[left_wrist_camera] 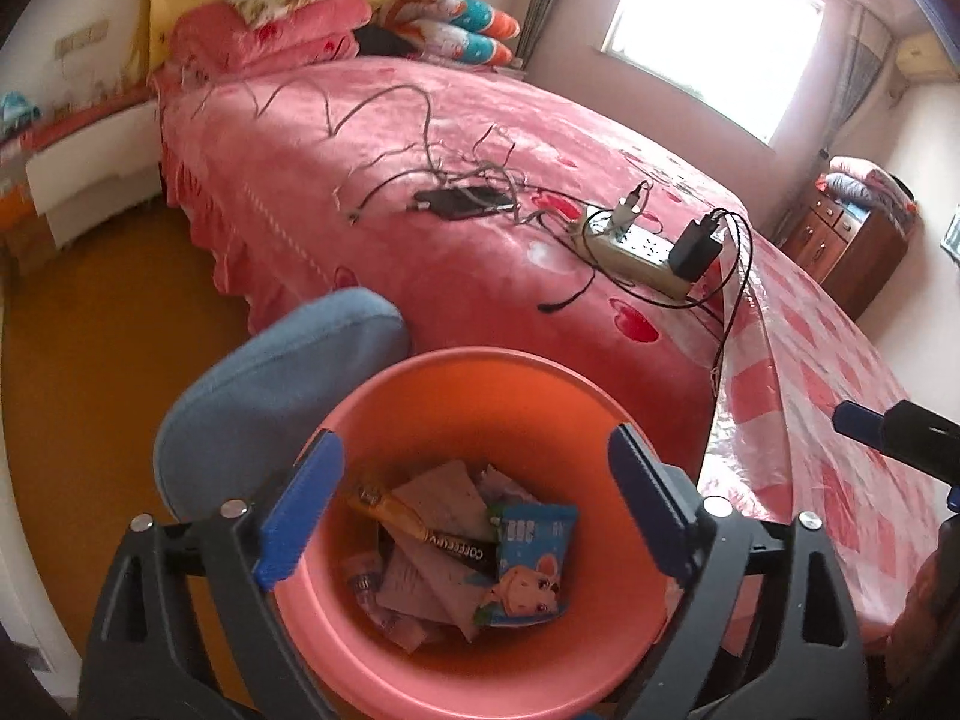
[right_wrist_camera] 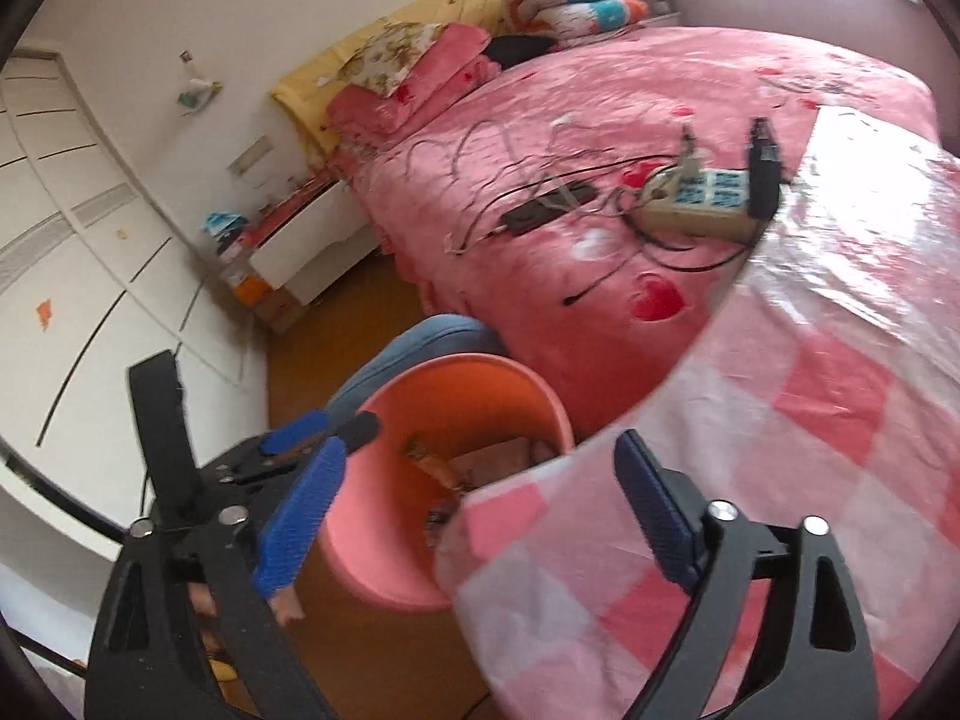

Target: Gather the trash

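A pink bin [left_wrist_camera: 480, 363] stands on the floor against the bed, and my left gripper [left_wrist_camera: 474, 438] hangs open right above its mouth with nothing between the blue pads. Inside lie a blue snack packet with a cartoon dog [left_wrist_camera: 531, 564], a dark coffee stick packet [left_wrist_camera: 438, 537] and scraps of paper [left_wrist_camera: 447, 492]. My right gripper [right_wrist_camera: 480, 444] is open and empty too, over the corner of a pink checked cloth [right_wrist_camera: 780, 450] beside the bin [right_wrist_camera: 384, 528]. One of its fingers [left_wrist_camera: 858, 418] pokes in at the right edge of the left wrist view.
A blue padded chair back [left_wrist_camera: 270, 384] presses against the bin's left side. On the pink bed [left_wrist_camera: 360, 192] lie a power strip [left_wrist_camera: 636, 252] with chargers, a black phone [left_wrist_camera: 462, 202] and tangled cables. White cupboards [right_wrist_camera: 90, 240] line the left wall, and a wooden cabinet [left_wrist_camera: 852, 240] stands far right.
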A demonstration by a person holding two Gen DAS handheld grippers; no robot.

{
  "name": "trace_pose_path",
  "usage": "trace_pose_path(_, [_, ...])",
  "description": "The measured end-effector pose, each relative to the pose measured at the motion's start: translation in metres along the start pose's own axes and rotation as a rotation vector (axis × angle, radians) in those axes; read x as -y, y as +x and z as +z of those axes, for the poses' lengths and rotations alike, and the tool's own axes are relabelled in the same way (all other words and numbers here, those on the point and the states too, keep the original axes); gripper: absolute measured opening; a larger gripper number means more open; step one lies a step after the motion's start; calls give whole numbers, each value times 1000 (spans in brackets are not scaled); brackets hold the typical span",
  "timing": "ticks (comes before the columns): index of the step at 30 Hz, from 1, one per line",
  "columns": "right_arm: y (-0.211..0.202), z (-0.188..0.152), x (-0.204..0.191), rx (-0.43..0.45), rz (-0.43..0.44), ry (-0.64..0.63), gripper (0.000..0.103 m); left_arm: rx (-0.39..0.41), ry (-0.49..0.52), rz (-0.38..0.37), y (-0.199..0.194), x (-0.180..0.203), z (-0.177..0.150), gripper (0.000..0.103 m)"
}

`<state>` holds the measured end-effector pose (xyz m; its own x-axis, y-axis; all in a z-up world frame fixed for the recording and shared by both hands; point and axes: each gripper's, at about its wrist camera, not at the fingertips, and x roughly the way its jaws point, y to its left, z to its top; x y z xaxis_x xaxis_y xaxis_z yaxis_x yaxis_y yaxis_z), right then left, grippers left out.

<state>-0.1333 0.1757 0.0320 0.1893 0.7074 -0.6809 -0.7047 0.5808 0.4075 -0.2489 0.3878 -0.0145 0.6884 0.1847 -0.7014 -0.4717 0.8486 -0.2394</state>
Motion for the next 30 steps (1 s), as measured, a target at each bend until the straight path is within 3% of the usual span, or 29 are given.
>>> trace_pose_path(10, [-38, -9, 32, 94, -145, 21, 93, 67, 109, 9, -16, 42, 9, 96])
trace_pose_path(22, [-86, -33, 67, 188, -306, 31, 93, 106, 172, -115, -28, 121, 13, 98])
trace_pose_path(30, [-114, -43, 85, 239, -370, 49, 93, 108, 221, -145, -31, 164, 11, 99])
